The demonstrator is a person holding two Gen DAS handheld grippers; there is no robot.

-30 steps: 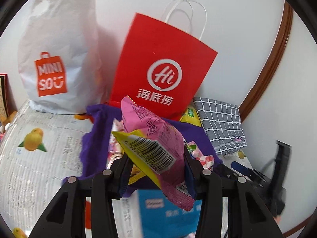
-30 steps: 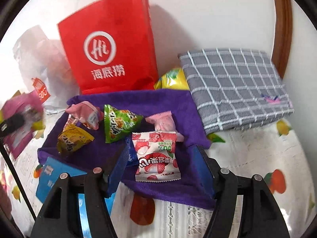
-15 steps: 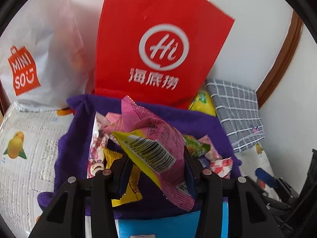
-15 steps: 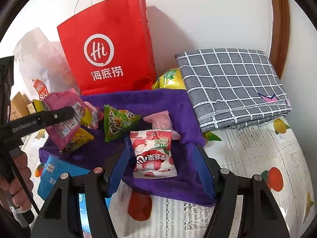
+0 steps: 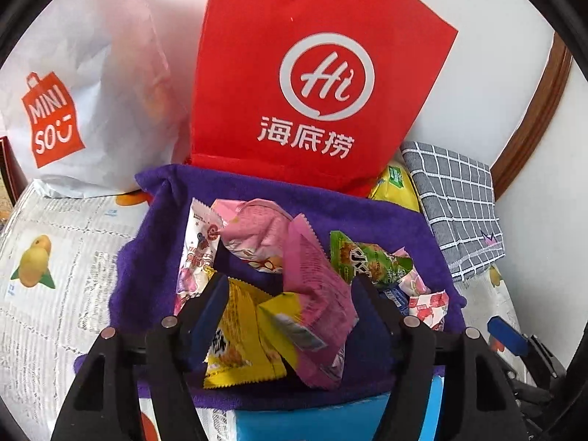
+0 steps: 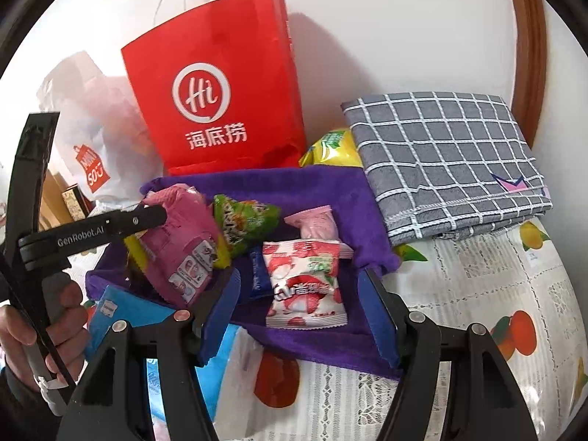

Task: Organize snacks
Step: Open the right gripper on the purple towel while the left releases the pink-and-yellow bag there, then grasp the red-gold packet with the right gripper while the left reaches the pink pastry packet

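White wall backs two bags; one purple cloth [image 5: 154, 257] holds six snack packets. Left claw [image 5: 290, 305] is opening around the pink packet [image 5: 316, 294]; right claw [image 6: 299, 305] hangs released.

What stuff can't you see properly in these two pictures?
- Red paper bag: what is inside it, both views; its front wall hides it.
- Yellow-green packet: mostly hidden behind the purple cloth and the grey checked cloth.
- Blue box: cut off by the bottom edge, left wrist view.
- Pink snack pack: print blurred, left wrist view, between the opening jaws.
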